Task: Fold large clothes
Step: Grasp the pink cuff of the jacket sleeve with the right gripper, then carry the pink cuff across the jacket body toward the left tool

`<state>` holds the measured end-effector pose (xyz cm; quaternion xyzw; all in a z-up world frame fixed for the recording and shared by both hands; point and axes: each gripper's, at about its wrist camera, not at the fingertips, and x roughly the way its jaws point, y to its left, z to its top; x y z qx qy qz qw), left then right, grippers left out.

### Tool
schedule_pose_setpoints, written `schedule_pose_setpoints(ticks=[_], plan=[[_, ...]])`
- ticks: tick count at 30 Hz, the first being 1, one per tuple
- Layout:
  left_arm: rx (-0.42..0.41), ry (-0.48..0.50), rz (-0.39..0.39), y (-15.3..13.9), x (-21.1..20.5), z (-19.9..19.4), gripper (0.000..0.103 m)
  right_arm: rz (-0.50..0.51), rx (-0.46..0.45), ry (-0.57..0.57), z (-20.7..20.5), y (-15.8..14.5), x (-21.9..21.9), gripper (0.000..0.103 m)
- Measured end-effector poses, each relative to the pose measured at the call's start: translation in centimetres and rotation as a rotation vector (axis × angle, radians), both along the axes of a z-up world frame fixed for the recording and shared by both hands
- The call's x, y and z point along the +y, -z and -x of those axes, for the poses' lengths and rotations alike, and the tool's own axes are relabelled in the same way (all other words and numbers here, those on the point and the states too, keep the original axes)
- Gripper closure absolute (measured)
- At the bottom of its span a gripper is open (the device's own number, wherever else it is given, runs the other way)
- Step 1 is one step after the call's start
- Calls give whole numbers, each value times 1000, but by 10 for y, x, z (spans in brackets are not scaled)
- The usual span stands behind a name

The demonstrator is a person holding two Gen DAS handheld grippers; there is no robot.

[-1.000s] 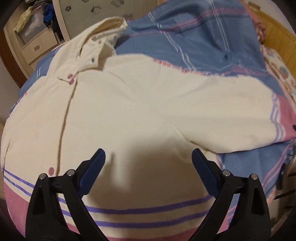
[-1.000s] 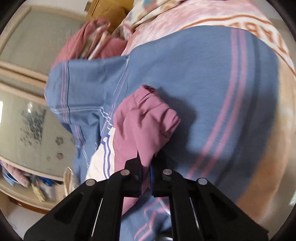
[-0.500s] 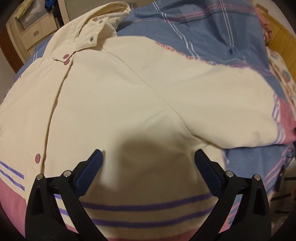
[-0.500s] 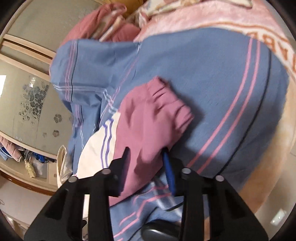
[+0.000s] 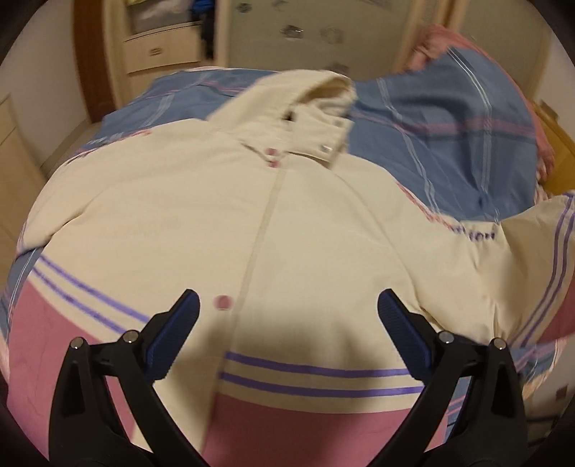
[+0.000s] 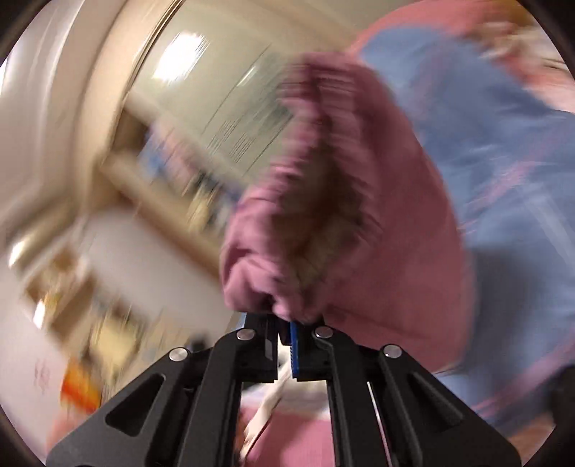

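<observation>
A large cream jacket [image 5: 287, 222] with pink hem, purple stripes and pink snaps lies front up on the bed, collar [image 5: 309, 97] at the far end. Its sleeve [image 5: 532, 258] stretches off to the right. My left gripper [image 5: 287, 323] is open and empty, hovering above the jacket's lower front near the snap line. My right gripper [image 6: 285, 330] is shut on the pink sleeve cuff [image 6: 330, 201] and holds it lifted; that view is heavily blurred by motion.
A blue bedsheet with pink stripes [image 5: 449, 136] covers the bed. A wooden cabinet with drawers [image 5: 158, 46] and wardrobe doors [image 5: 316, 32] stand beyond the bed. A wooden headboard [image 5: 560, 143] is at the right.
My right gripper opened, then shut again on the pink cuff and lifted it, swinging fast. My left gripper shifted left toward the jacket's centre line, still open.
</observation>
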<state>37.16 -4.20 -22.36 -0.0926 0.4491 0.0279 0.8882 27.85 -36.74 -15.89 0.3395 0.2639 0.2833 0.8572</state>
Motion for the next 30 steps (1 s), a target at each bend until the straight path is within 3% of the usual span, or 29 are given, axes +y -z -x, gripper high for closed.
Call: schedule_pose_setpoints(ticks=[3, 5, 6, 7, 11, 15, 19, 22, 23, 26, 30], plan=[[-1, -82, 32, -5, 40, 6, 2, 163, 63, -203, -18, 16, 81, 85], [5, -123, 51, -5, 60, 9, 2, 207, 78, -237, -19, 29, 98, 67], [18, -137, 73, -3, 71, 8, 2, 184, 81, -235, -19, 34, 97, 36], [30, -139, 92, 1, 79, 10, 2, 144, 84, -210, -19, 40, 90, 15], [87, -115, 193, 22, 85, 5, 2, 72, 156, -137, -7, 70, 56, 13], [157, 9, 305, 44, 61, -2, 5, 50, 223, -30, 18, 96, 14, 13], [230, 92, 307, 63, 31, -4, 13, 35, 273, 43, 43, 121, -4, 13], [225, 110, 288, 65, 26, 2, 20, 3, 307, 68, 54, 140, -10, 13], [241, 126, 342, 66, 29, 2, 26, -8, 322, 70, 56, 146, -11, 13], [288, 136, 537, 72, 44, 6, 26, -42, 358, 59, 54, 160, -9, 13], [285, 154, 574, 69, 44, 8, 30, -49, 375, 42, 53, 169, -2, 13]])
